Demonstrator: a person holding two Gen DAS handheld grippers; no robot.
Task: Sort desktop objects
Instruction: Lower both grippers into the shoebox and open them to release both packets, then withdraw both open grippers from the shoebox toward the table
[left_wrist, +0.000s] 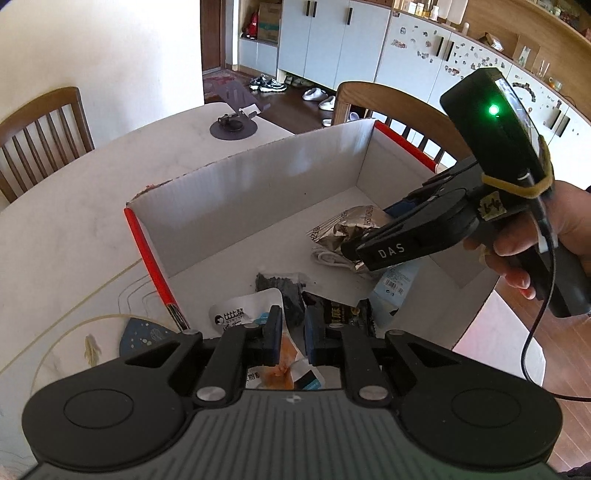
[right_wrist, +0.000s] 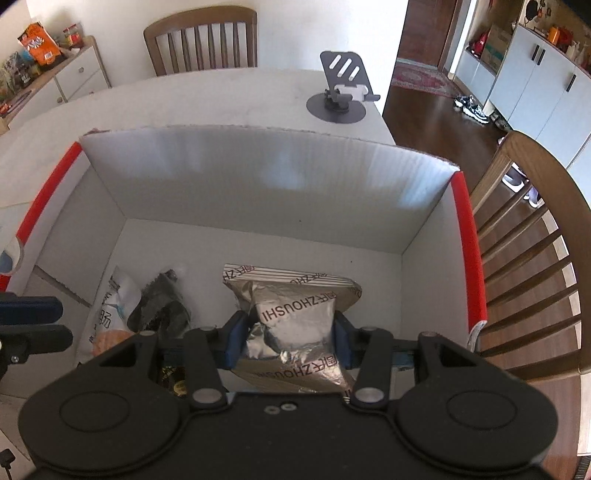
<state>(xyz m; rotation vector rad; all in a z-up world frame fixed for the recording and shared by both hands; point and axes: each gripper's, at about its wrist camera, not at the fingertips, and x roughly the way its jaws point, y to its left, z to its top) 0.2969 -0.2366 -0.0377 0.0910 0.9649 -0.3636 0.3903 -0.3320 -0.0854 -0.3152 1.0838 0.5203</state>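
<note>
A white cardboard box (left_wrist: 258, 192) (right_wrist: 258, 177) with red edges stands on the table. My right gripper (right_wrist: 288, 339) (left_wrist: 351, 251) is shut on a silver foil packet (right_wrist: 295, 314) (left_wrist: 351, 225), held low inside the box. My left gripper (left_wrist: 294, 332) is shut above the box's near corner, with only a thin slit between its pads. A white snack packet (left_wrist: 240, 314) (right_wrist: 110, 314) lies flat beneath it and does not look pinched. A crumpled dark packet (left_wrist: 280, 288) (right_wrist: 162, 306), a dark bar (left_wrist: 343, 314), a white cable (left_wrist: 328, 258) and a pale blue packet (left_wrist: 395, 284) lie on the box floor.
A grey phone stand (left_wrist: 232, 125) (right_wrist: 340, 96) sits on the table beyond the box. Wooden chairs (left_wrist: 40, 136) (right_wrist: 528, 240) stand around the table. A blue coaster (left_wrist: 144, 334) lies left of the box. A person's hand (left_wrist: 517, 251) holds the right gripper.
</note>
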